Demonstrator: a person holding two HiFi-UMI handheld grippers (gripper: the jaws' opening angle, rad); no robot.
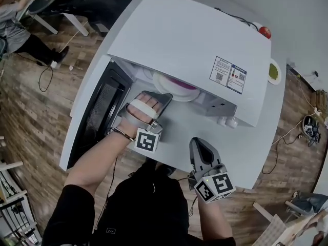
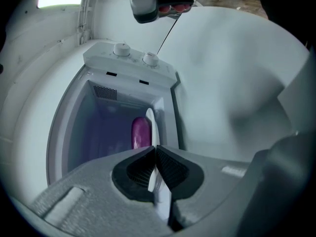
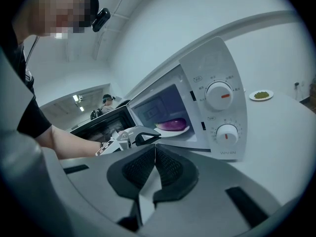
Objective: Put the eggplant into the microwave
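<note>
The white box-shaped microwave point(image 1: 189, 40) stands on a white table point(image 1: 241, 152) with its dark-windowed door point(image 1: 97, 114) swung open to the left. The left hand point(image 1: 141, 111) reaches up from a bare forearm to the mouth of the oven. It holds the left gripper point(image 1: 167, 97) rolled onto its side, so that one jaw lies above the other. Those jaws are pinched on the near rim of a round white plate point(image 1: 177, 94), which shows edge-on straight ahead of them in the left gripper view. The glossy purple eggplant point(image 3: 172, 124) lies on that plate, inside the oven cavity and low over its floor. No view shows whether the plate rests on the floor.

The right gripper point(image 1: 197, 140) hangs over the near part of the table, right of the left one and closer to the person. It points toward the oven front, and its jaws are pressed together with nothing between them.
</note>
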